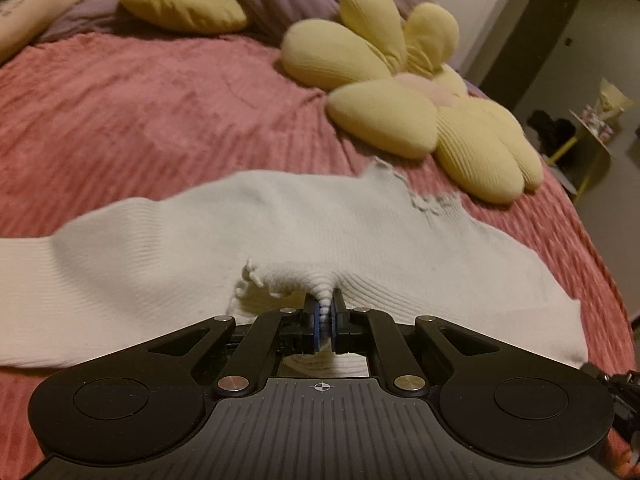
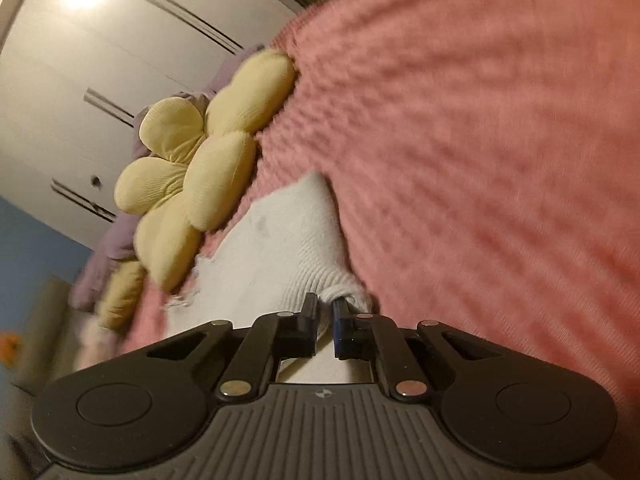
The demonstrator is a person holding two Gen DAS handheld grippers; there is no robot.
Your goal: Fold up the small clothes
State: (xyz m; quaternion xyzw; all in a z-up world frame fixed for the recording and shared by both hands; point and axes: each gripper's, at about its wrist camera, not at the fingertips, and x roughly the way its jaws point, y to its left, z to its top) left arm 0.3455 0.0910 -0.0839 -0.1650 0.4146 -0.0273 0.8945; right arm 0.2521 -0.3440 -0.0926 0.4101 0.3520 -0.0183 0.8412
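My left gripper (image 1: 326,312) has its jaws pinching a bunched fold of the white knit garment (image 1: 248,232), which lies spread across the pink bedspread (image 1: 140,112). My right gripper (image 2: 325,312) has its jaws clamped on another edge of the same garment (image 2: 280,240). A yellow flower cushion (image 1: 420,120) sits just beyond it.
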